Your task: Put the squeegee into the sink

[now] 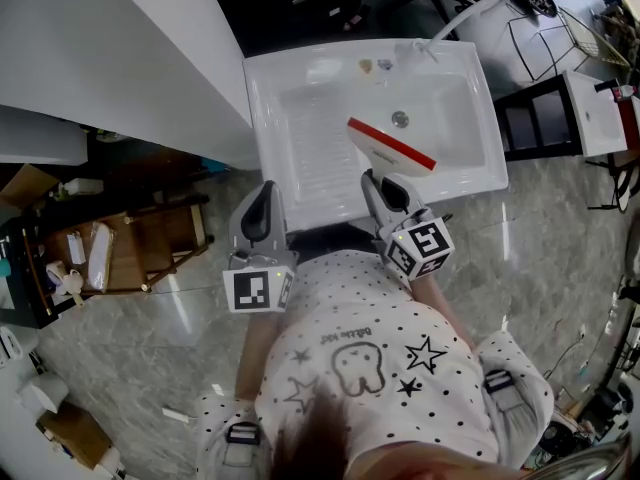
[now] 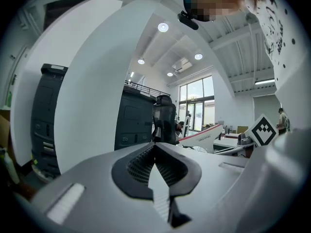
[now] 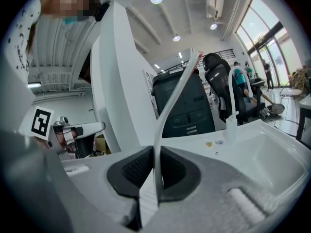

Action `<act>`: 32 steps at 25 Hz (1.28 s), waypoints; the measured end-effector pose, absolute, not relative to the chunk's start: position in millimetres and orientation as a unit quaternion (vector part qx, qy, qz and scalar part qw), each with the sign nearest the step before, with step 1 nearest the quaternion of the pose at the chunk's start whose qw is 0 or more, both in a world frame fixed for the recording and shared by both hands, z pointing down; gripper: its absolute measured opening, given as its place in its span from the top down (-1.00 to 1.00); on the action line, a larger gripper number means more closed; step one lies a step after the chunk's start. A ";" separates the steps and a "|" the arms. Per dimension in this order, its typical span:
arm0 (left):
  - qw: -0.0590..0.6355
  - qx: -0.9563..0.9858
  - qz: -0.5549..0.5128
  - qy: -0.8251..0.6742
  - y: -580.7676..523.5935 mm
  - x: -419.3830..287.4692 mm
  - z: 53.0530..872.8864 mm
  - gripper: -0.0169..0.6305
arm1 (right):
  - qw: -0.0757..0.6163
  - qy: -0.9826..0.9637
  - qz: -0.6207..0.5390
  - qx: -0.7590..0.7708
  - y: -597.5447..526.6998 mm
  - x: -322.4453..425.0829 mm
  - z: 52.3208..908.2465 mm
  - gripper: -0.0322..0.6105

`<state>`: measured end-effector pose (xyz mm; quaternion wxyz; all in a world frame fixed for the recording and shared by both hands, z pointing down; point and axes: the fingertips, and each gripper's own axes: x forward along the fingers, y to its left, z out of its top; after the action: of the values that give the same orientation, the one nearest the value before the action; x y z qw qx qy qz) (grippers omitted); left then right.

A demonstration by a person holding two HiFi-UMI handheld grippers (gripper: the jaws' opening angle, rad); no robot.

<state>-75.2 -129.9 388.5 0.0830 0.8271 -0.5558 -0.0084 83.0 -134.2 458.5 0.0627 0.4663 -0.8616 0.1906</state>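
Observation:
A white squeegee [image 1: 385, 148] with a red blade edge hangs over the basin of the white sink [image 1: 290, 93], close to its near rim. My right gripper [image 1: 378, 180] is shut on the squeegee's thin white handle end [image 3: 163, 125], which rises between the pads and curves up to the right. My left gripper [image 1: 262, 190] points at the sink's near-left corner; its jaws are shut with nothing between them [image 2: 155, 147]. The left gripper view also catches the squeegee [image 2: 206, 136] off to its right.
A white faucet [image 1: 470, 13] arches over the sink's far right corner, and the drain [image 1: 400, 119] sits in the basin. A white wall panel [image 1: 150, 58] stands left of the sink. A wooden stool [image 1: 150, 248] and clutter stand on the tiled floor at the left.

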 end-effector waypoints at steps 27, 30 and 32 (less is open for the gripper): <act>0.105 0.826 -0.021 -0.554 -143.0 -94.0 392.2 0.97 | 0.091 -0.869 0.240 0.423 -179.1 24.5 502.0 0.82; 0.109 0.823 -0.025 -0.557 -147.2 -96.1 392.5 0.97 | 0.094 -0.867 0.250 0.420 -191.3 17.6 511.0 0.82; 0.112 0.821 -0.026 -0.559 -148.4 -97.0 393.7 0.97 | 0.094 -0.865 0.265 0.416 -196.9 13.4 519.5 0.82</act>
<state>-97.0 -148.4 393.7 0.1119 0.8214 -0.5586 -0.0259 13.4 -196.9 519.5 0.0937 0.4158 -0.8649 0.2651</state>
